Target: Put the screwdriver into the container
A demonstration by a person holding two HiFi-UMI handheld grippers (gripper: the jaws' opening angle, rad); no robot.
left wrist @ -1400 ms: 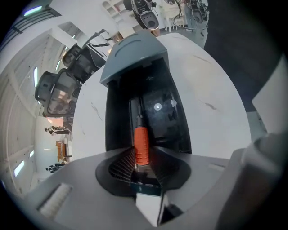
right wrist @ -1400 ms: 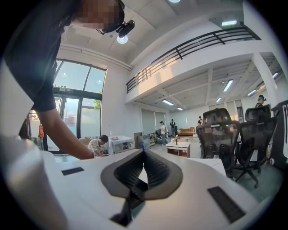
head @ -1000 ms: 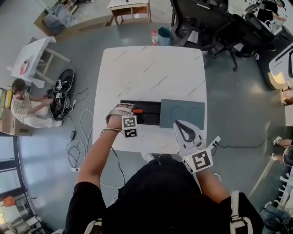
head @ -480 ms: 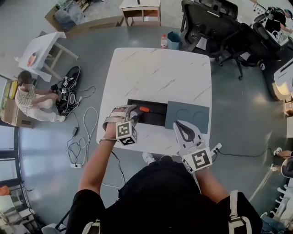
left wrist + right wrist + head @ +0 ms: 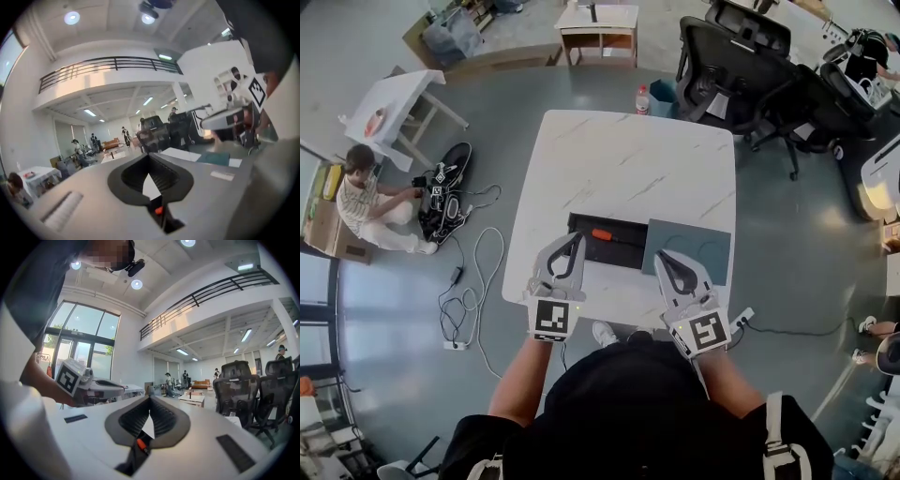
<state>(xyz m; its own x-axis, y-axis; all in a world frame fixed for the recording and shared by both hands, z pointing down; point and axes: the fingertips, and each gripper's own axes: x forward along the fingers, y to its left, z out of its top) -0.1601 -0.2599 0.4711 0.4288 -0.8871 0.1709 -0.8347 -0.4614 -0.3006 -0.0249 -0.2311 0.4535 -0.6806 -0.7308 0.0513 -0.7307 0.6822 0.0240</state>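
Note:
The screwdriver (image 5: 602,234), with an orange handle, lies inside the black oblong container (image 5: 623,255) on the white marble table (image 5: 628,159). A grey lid (image 5: 694,248) lies flat just right of the container. My left gripper (image 5: 577,236) is held near the table's front edge, its tips just in front of the container's left end, jaws shut and empty. My right gripper (image 5: 660,254) hovers by the lid's front left corner, also shut and empty. In the left gripper view the left gripper (image 5: 149,155) has its tips together, and the right gripper view shows the right gripper (image 5: 150,397) the same.
A person (image 5: 361,192) sits on the floor at the left beside a black bag and loose cables (image 5: 464,272). Office chairs (image 5: 722,56) and a bottle (image 5: 642,98) stand beyond the table. A power strip (image 5: 741,319) lies on the floor at the right.
My left gripper has drawn back from the container towards the person holding it and its jaws have closed. The screwdriver stays in the container. The right gripper has barely moved.

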